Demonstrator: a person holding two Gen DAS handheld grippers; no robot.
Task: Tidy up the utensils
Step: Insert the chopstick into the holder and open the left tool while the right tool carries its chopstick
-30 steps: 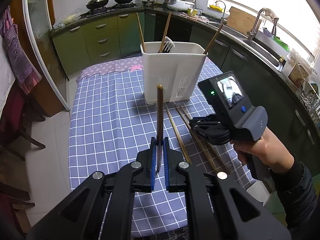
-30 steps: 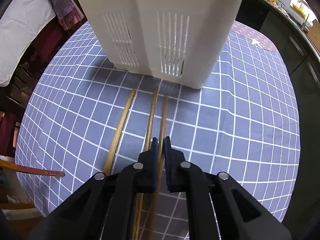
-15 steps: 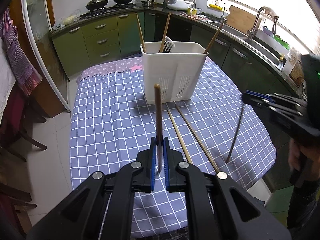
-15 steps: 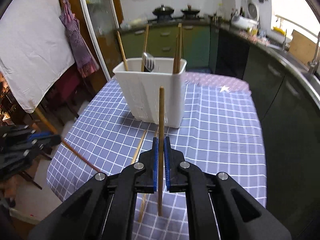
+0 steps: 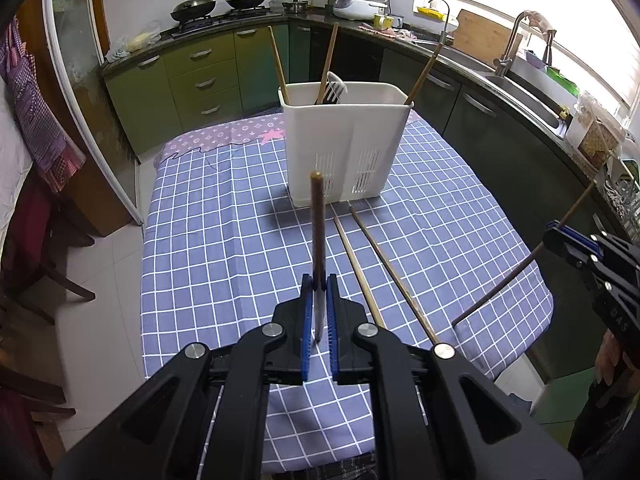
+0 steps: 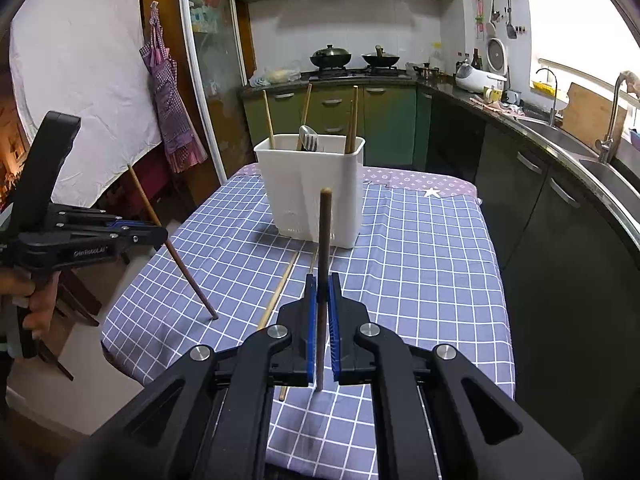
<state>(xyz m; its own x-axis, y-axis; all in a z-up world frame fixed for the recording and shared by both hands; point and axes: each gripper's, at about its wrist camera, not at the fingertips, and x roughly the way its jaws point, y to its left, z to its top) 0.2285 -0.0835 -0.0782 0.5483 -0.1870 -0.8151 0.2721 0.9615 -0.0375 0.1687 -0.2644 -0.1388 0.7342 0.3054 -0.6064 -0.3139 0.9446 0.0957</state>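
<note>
Left wrist view: left gripper (image 5: 319, 312) clamped narrow on a dark chopstick (image 5: 318, 248) that stands up from between its pads, above the checked tablecloth (image 5: 224, 248).
Right wrist view: right gripper (image 6: 321, 320) likewise clamped on a second dark chopstick (image 6: 324, 264), held clear of the table.
Holder: white utensil caddy (image 5: 346, 148) upright at the far middle of the table, already containing several wooden sticks and a slotted metal utensil (image 5: 334, 90).
Loose items: two light wooden chopsticks (image 5: 360, 272) lie on the cloth between the grippers and the caddy, their far ends near its base.
Step in hand (judgement): carry both held chopsticks to the caddy and drop them in.
Method advised: approach from above the rim, bring each stick near vertical, lower end entering first, clear of the sticks already leaning there. Release only once the tip is well inside. Go one hand at a time so the grippers do not clash over the opening.
Risk: a tilted stick may catch the rim and tip out.
Obscured: caddy's inner dividers cannot be seen, so the correct compartment cannot be told.
Cut off: the person shows only as a hand (image 6: 38, 304) at the frame edge.
</note>
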